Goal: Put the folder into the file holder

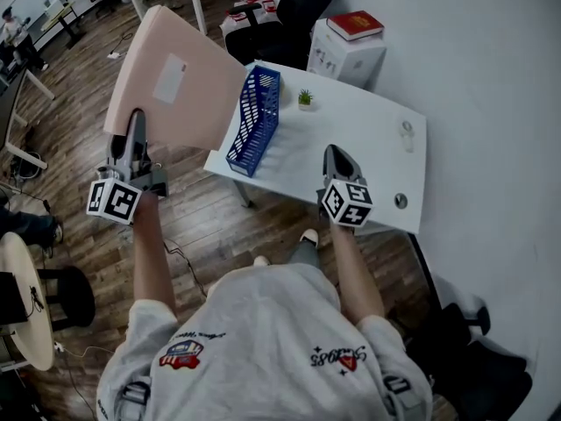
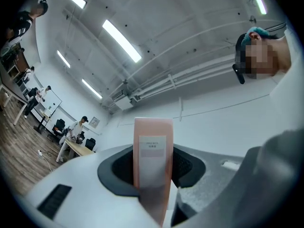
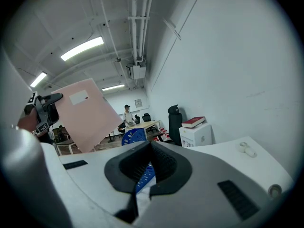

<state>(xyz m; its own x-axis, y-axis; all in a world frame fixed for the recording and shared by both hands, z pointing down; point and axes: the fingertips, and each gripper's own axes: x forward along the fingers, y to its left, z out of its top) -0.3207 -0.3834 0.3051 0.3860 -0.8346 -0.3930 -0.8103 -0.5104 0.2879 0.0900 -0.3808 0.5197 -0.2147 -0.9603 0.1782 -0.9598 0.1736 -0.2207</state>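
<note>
A large pink folder (image 1: 175,82) with a white label hangs tilted in the air, left of the white table (image 1: 368,156). My left gripper (image 1: 136,134) is shut on its lower edge. In the left gripper view the folder's (image 2: 153,165) labelled spine stands upright between the jaws of the left gripper (image 2: 153,151). The blue mesh file holder (image 1: 257,117) stands on the table's left end, just right of the folder. My right gripper (image 1: 337,154) hovers over the table's front part, shut and holding nothing. In the right gripper view, the right gripper (image 3: 150,144) points at the file holder (image 3: 133,137), with the folder (image 3: 88,113) up on the left.
A small potted plant (image 1: 305,98) sits behind the file holder. A white tape-like item (image 1: 407,134) and a round cap (image 1: 401,201) lie at the table's right. Behind are a white cabinet with a red book (image 1: 355,24) and a black chair (image 1: 294,7).
</note>
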